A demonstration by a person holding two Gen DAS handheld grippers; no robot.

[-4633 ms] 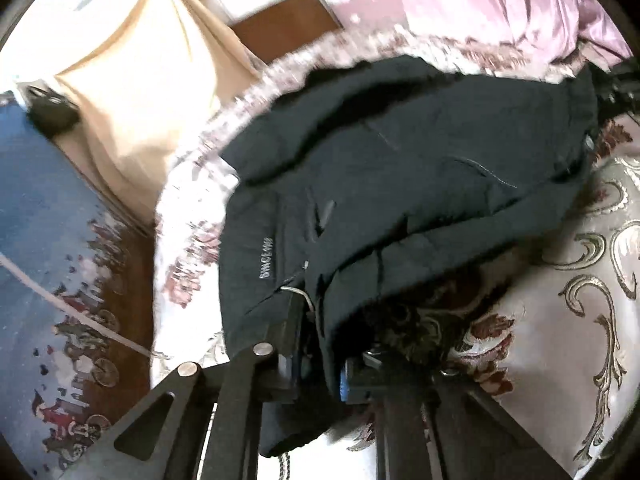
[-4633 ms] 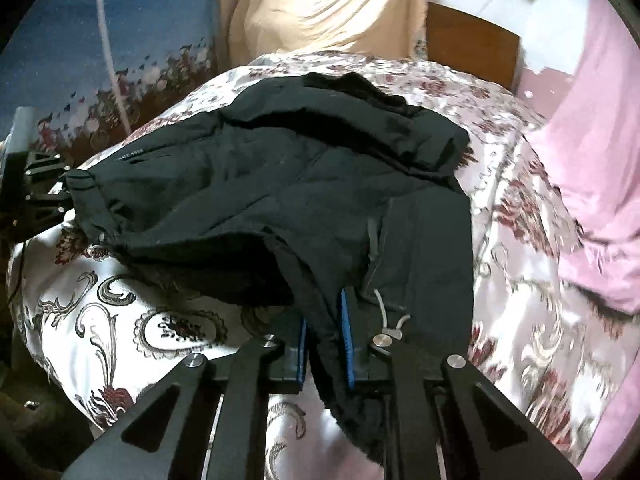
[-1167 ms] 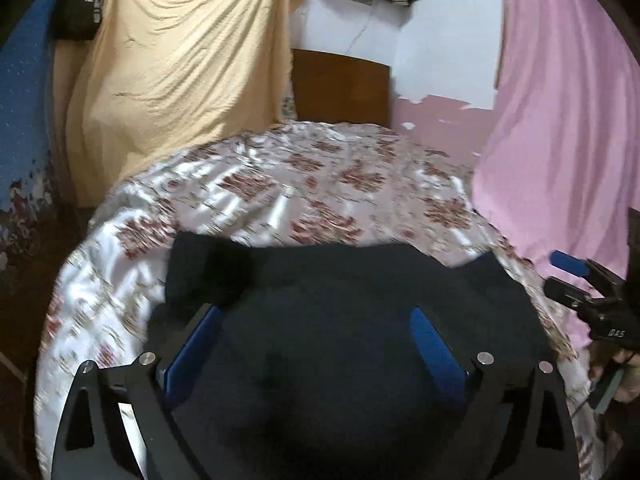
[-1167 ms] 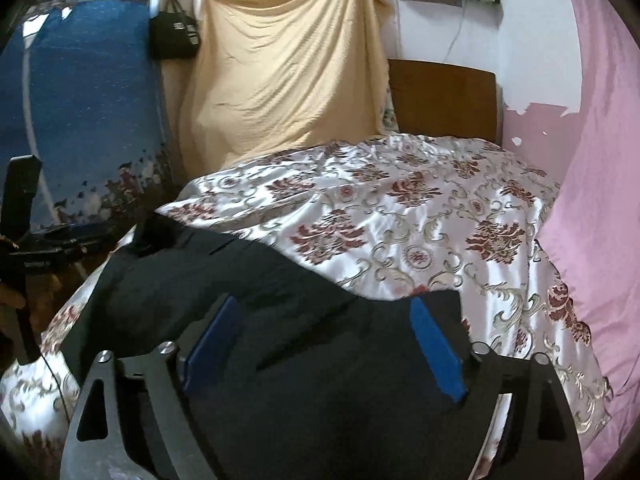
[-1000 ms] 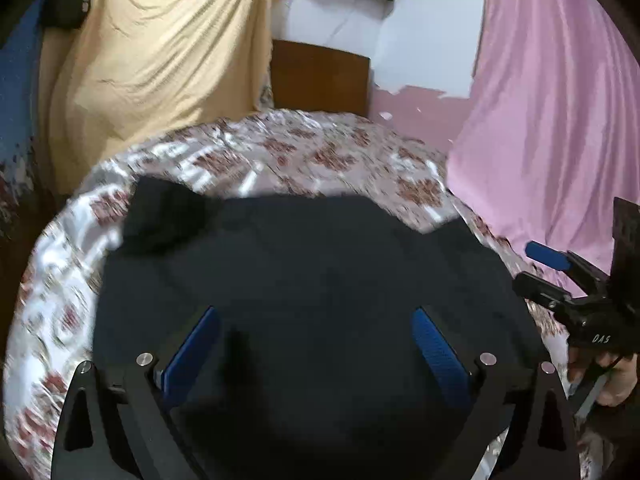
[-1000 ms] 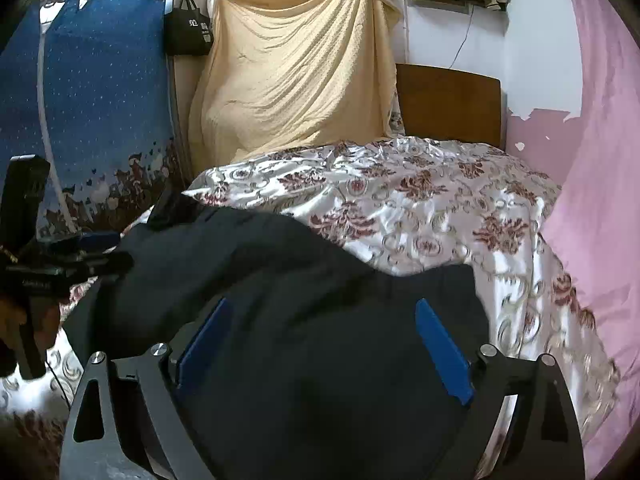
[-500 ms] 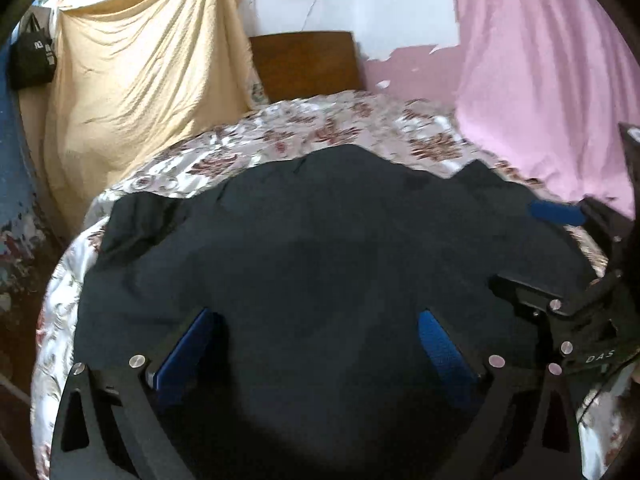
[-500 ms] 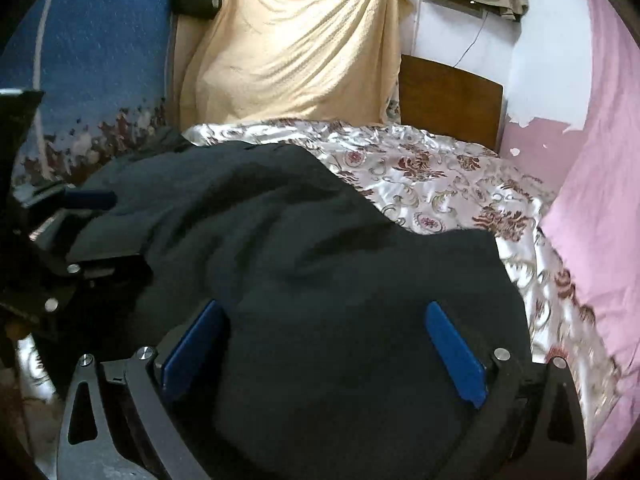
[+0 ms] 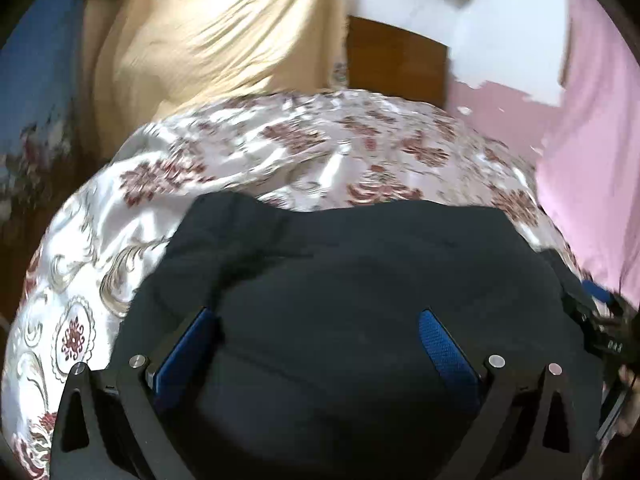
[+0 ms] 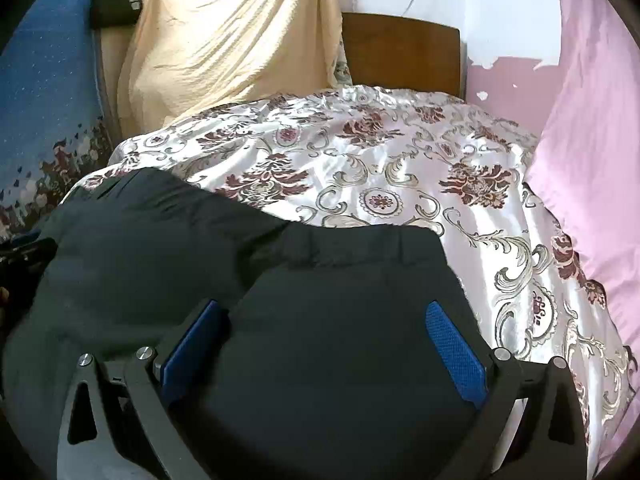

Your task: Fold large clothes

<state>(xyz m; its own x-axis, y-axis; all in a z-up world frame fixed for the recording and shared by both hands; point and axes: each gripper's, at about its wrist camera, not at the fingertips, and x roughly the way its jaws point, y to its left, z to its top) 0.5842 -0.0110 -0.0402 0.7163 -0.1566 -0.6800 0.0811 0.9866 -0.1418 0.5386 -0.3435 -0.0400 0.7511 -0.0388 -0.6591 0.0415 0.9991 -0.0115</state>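
A large black garment [image 9: 360, 300] lies spread on the near part of a floral satin bedspread [image 9: 280, 152]; it also shows in the right wrist view [image 10: 200, 272]. My left gripper [image 9: 316, 332] is open, its blue-padded fingers wide apart over the cloth, holding nothing. My right gripper [image 10: 324, 328] is open too, over the garment's right part, empty. The right gripper shows at the far right of the left wrist view [image 9: 604, 320]; the left gripper shows at the left edge of the right wrist view [image 10: 24, 256].
The bedspread [image 10: 400, 184] stretches beyond the garment to a brown wooden headboard [image 10: 400, 52]. A yellow cloth [image 10: 224, 40] hangs at the back left, a pink curtain [image 10: 592, 120] at the right, a blue patterned cloth [image 10: 44, 100] at the left with a black bag [image 10: 114, 4].
Both grippers held the garment shut 4.6 s ago; they are now open. Over the last second the garment rose in view, then settled lower, showing more bedspread.
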